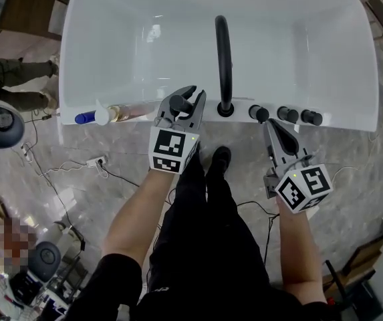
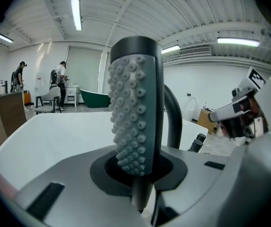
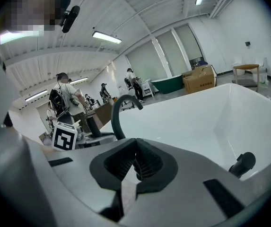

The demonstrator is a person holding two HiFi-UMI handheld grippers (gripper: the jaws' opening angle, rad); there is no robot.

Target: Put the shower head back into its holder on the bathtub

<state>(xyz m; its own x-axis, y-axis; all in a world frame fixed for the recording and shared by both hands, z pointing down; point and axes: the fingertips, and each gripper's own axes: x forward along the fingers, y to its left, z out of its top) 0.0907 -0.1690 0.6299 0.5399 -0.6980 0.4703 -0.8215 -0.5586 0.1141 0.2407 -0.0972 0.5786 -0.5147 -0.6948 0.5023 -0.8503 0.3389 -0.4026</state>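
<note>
1. The shower head (image 2: 135, 112) stands upright in the left tool (image 2: 140, 174), nubbed face out. The jaws are clamped on its lower handle, just short of the bathtub rim (image 1: 338, 122).
2. The right tool (image 1: 271, 127) is clenched on nothing and hovers near the black knobs (image 1: 288, 114).
3. I cannot tell which fitting on the rim is the holder. It may be among the knobs or hidden under the left tool.
4. Risk: the grip is low on a tall head, so a knock against the rim could tip it or twist it in the jaws.
5. Risk: the black spout (image 1: 223, 52) rises just beside the left tool, and a sideways swing would strike it.
6. A blue, white and brass-coloured object (image 1: 107, 116) lies along the rim on the other side.
7. The white bathtub (image 1: 111, 39) basin beyond is open room; floor cables (image 1: 97, 162) trail near the person's feet.
</note>
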